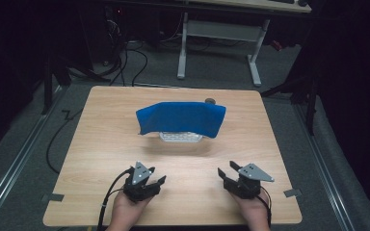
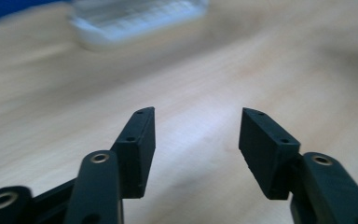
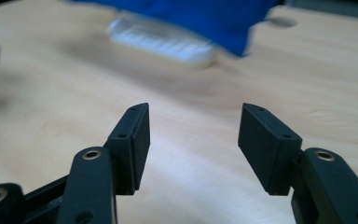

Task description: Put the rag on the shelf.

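Blue cloth lay draped over a clear ribbed container mid-table, likely as a cover. Near the front edge, the left gripper and right gripper held jaws wide, gripping nothing.

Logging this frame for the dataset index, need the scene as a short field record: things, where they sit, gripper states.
surface: wooden table
cloth: blue cloth, draped over a clear container, mid-table
container: clear ribbed container, mostly covered by the cloth, near edge showing
small item: dark round thing behind the cloth, too small to tell
left gripper: near table edge, fingers open, nothing between them
right gripper: near table edge, fingers open, nothing between them
contact: neither gripper touches the cloth
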